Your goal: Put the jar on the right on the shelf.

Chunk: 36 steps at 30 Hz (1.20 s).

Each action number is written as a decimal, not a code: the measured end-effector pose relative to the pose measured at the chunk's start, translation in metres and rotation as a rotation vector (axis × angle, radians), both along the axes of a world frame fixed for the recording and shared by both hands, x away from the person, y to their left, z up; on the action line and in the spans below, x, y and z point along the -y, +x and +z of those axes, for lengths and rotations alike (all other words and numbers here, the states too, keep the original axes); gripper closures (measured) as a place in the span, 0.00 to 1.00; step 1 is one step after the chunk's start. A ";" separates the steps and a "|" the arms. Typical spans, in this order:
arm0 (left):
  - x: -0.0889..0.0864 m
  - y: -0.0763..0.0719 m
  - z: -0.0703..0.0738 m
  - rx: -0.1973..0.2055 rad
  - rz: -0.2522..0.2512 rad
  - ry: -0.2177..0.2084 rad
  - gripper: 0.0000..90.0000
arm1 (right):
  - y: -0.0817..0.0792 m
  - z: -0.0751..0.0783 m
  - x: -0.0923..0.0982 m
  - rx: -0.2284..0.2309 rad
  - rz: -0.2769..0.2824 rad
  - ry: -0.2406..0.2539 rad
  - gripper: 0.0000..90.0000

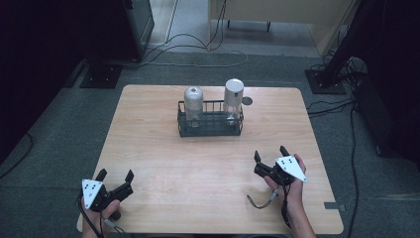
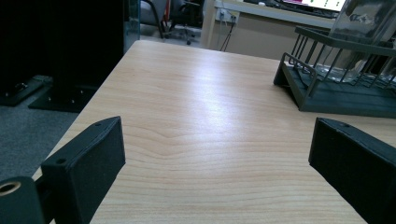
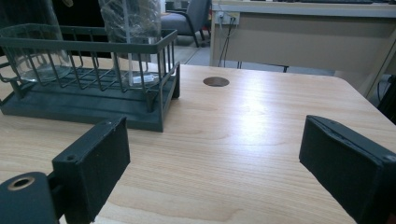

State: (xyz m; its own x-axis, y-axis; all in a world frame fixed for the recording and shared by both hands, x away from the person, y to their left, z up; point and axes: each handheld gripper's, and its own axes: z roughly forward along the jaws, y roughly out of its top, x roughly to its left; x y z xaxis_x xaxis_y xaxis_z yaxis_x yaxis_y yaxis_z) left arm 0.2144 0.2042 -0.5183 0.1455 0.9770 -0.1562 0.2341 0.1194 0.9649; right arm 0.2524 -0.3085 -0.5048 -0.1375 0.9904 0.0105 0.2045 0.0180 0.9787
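High view overhead; both gripper views low, sharing wire rack [image 2: 336, 88].

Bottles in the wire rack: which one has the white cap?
The bottle on the right, nearer the right gripper. The left bottle is clear glass throughout.

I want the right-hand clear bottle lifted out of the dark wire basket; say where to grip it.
Grip the clear bottle with the white cap by its upper body, above the dark wire basket rim, probably with the right gripper coming from the near right. It stands upright, and the rails fence its lower part.
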 end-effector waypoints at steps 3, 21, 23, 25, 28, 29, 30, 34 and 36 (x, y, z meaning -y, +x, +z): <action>0.000 0.000 0.000 0.001 0.000 0.001 0.04 | -0.003 0.000 0.003 0.003 -0.003 -0.002 0.09; 0.001 0.000 0.000 0.001 0.002 0.007 0.04 | -0.023 -0.003 0.023 0.001 -0.030 0.001 0.09; 0.001 0.000 0.000 0.001 0.002 0.008 0.04 | -0.025 -0.004 0.025 0.000 -0.033 0.002 0.09; 0.001 0.000 0.000 0.002 0.002 0.009 0.04 | -0.027 -0.004 0.027 0.000 -0.035 0.001 0.09; 0.001 0.000 0.000 0.000 0.001 0.009 0.04 | -0.030 -0.005 0.031 0.000 -0.042 0.002 0.09; 0.001 0.000 0.000 0.000 0.002 0.007 0.04 | -0.030 -0.005 0.032 -0.001 -0.042 0.001 0.09; 0.001 0.000 0.000 0.000 0.003 0.007 0.04 | -0.031 -0.006 0.033 -0.002 -0.044 0.000 0.09; 0.001 0.000 0.000 0.001 0.003 0.009 0.04 | -0.035 -0.007 0.038 -0.003 -0.054 -0.009 0.09; 0.001 0.000 0.000 0.001 0.003 0.010 0.04 | -0.037 -0.008 0.039 -0.007 -0.058 -0.010 0.09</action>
State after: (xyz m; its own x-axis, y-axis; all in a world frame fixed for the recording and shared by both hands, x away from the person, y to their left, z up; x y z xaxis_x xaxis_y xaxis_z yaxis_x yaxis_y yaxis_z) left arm 0.2142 0.2033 -0.5182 0.1429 0.9789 -0.1462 0.2330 0.1103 0.9662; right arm 0.2156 -0.3478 -0.5130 -0.0800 0.9968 0.0018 0.2122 0.0153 0.9771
